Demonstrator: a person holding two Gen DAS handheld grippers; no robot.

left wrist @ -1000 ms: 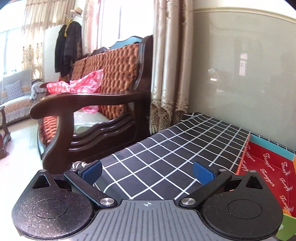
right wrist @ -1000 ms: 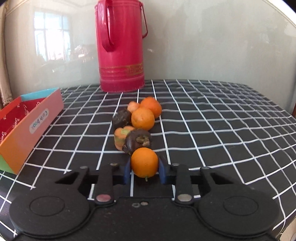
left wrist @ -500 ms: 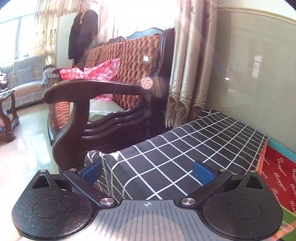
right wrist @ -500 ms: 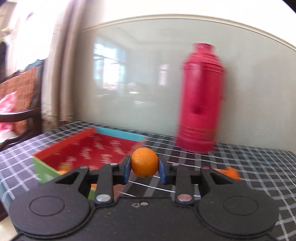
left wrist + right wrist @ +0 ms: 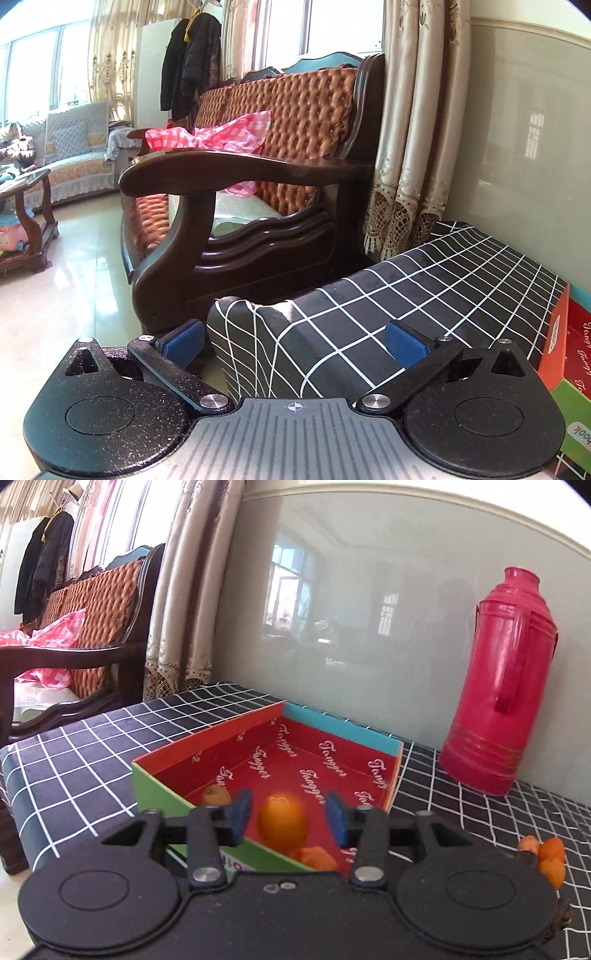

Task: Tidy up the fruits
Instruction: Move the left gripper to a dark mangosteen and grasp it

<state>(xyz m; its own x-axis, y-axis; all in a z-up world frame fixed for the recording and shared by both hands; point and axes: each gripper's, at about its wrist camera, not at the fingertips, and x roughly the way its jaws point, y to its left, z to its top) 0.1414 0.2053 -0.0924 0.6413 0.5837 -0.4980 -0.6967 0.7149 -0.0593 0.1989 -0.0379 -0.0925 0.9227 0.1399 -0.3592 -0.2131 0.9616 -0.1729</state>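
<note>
A table draped in a black cloth with a white grid (image 5: pixel 92 746) is seen, set against a glossy grey wall panel. Beyond its left edge a dark wooden sofa with tufted orange upholstery (image 5: pixel 288 122) is visible. Near the back edge of the table, toward the right, a tall red thermos flask with a handle (image 5: pixel 498 686) is stood upright. Toward the left end of the table an open cardboard box with a red printed lining, a green near wall and a blue far wall (image 5: pixel 159 786) is placed. A small heap of orange and dark fruits (image 5: pixel 546 856) is left on the cloth to the right of the box, well apart from it.

The right gripper (image 5: pixel 288 819) is held over the near wall of the box with its blue pads parted. Between them, touching neither pad, a round orange fruit (image 5: pixel 282 821) appears blurred; it is judged to be dropping into the box. Two more orange fruits (image 5: pixel 317 856) are already lain inside, by the near wall.

The left gripper (image 5: pixel 295 339) is held wide open and empty at the table's left front corner.

The heap lies to the right of the box, so the right gripper is judged the nearer for the following pick.
</note>
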